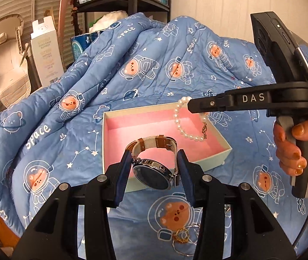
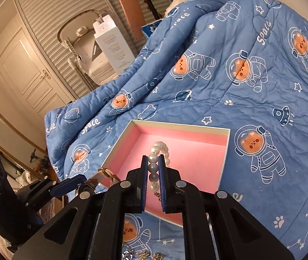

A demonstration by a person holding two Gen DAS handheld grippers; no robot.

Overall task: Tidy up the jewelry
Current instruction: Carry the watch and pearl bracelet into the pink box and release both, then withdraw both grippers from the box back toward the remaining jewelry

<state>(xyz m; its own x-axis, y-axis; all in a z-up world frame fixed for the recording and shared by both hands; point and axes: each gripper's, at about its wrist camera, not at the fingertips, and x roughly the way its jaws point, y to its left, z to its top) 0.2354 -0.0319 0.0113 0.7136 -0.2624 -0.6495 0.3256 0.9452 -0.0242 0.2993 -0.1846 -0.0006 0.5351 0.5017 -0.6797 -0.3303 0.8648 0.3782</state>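
Watch [image 1: 154, 169] clamped in left fingers [image 1: 130, 162], pearl bracelet [image 2: 154, 164] in right fingers [image 2: 162, 179], both angled down over pink box [image 1: 223, 151].

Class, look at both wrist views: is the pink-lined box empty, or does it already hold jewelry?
Empty. The box's pink floor shows bare; the pearl bracelet and watch hang in the claws above it.

Both views are evenly and softly lit by warm indoor light; no hard shadows are seen. Strong fisheye bending is found at the edges, with dark round corners. The blue quilted blanket with astronaut bears [image 1: 145, 69] is rendered sharp. A faint glare is seen on the dark round watch face [image 1: 151, 176].
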